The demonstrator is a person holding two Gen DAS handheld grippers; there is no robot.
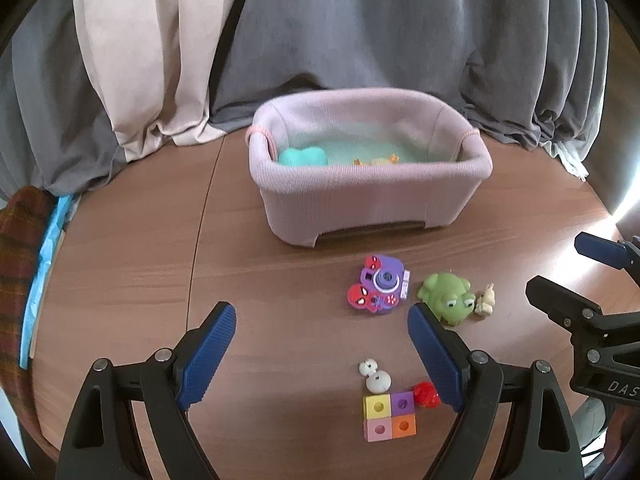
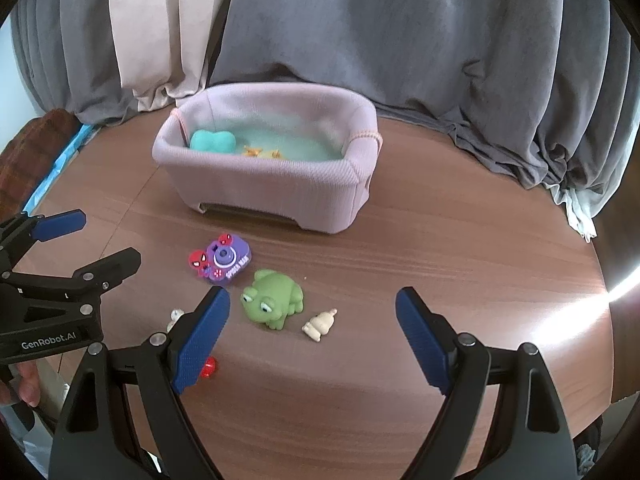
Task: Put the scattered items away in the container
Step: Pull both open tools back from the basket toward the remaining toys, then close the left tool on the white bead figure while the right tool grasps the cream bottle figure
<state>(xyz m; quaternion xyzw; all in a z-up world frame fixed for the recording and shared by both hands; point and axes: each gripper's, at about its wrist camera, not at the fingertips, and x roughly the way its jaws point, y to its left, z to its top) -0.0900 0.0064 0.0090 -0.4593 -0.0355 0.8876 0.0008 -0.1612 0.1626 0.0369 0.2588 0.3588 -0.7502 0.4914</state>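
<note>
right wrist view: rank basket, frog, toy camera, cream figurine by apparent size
1. pink basket, clearly largest though farthest
2. green frog
3. purple toy camera, close to the frog; it sits farther back, so that order is unsure
4. cream figurine, smallest

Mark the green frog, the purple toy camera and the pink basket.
green frog [image 2: 272,300]: right wrist view, on its head.
purple toy camera [image 1: 382,282]: left wrist view, on the round lens.
pink basket [image 1: 360,204]: left wrist view, on the front wall.

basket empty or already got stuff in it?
Not empty. The basket already holds a teal cushion-like toy at one end and something small, yellow and orange mid-floor; its front wall hides their lower parts.
</note>
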